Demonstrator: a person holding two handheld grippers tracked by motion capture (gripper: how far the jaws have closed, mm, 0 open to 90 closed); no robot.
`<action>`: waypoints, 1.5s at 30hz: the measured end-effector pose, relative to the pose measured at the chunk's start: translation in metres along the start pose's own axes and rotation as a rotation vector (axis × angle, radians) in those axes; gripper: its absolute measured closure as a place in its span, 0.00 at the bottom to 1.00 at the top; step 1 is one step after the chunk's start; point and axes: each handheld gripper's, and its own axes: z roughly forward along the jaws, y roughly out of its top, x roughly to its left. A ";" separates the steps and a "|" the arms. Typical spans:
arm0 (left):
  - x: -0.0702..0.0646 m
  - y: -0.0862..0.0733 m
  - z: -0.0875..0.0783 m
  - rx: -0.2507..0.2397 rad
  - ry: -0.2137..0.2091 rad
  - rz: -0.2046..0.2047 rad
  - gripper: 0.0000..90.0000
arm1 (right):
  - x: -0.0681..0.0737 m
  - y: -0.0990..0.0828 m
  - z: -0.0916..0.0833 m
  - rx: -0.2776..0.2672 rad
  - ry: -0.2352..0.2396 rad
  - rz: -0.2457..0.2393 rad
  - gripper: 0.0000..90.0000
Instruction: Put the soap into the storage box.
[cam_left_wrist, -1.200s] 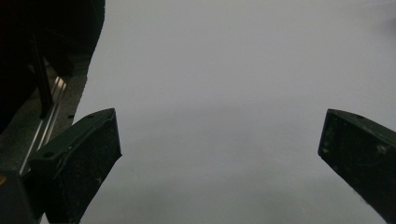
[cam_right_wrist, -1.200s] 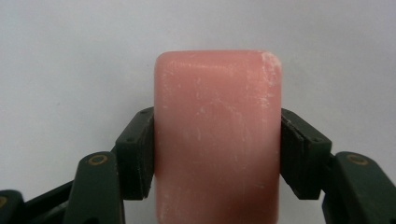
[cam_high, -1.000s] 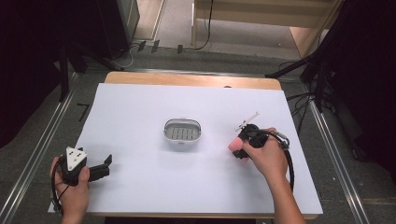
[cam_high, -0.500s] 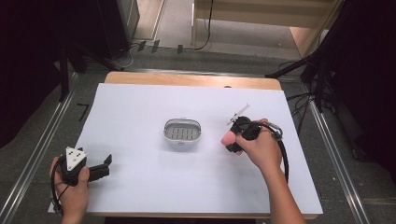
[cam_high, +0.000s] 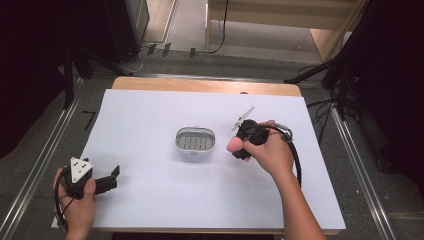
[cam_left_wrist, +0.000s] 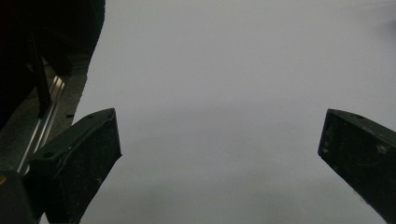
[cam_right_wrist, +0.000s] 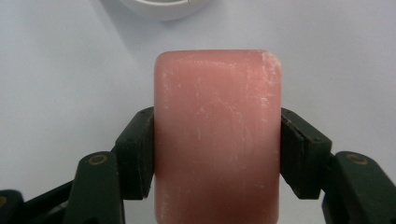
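A pink bar of soap (cam_right_wrist: 217, 135) is clamped between the jaws of my right gripper (cam_right_wrist: 217, 154), which is shut on it. From the high view the soap (cam_high: 233, 145) hangs just right of a white soap dish (cam_high: 195, 140) with a ribbed grey inside, at the middle of the table. The dish's rim (cam_right_wrist: 159, 7) peeks in at the top of the right gripper view. My left gripper (cam_high: 111, 178) rests near the table's front left corner, open, with nothing between its black fingers (cam_left_wrist: 79, 158).
A white sheet (cam_high: 150, 200) covers the wooden table, whose bare back edge (cam_high: 200, 85) shows behind it. Metal rails (cam_high: 45, 150) run along both sides. Cables and black stands sit on the floor beyond the table.
My right gripper has carried the soap leftwards and a little farther back, closer to the dish. The left gripper has stayed put.
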 end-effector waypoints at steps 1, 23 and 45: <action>0.000 0.000 0.000 0.000 0.000 0.000 0.00 | 0.001 0.002 0.000 0.005 -0.001 0.003 0.43; 0.000 0.000 0.000 -0.001 -0.001 -0.002 0.00 | 0.008 0.043 0.006 -0.005 0.024 -0.142 0.43; 0.001 0.000 0.000 -0.005 -0.009 -0.008 0.00 | 0.017 0.072 0.013 -0.012 0.059 -0.208 0.43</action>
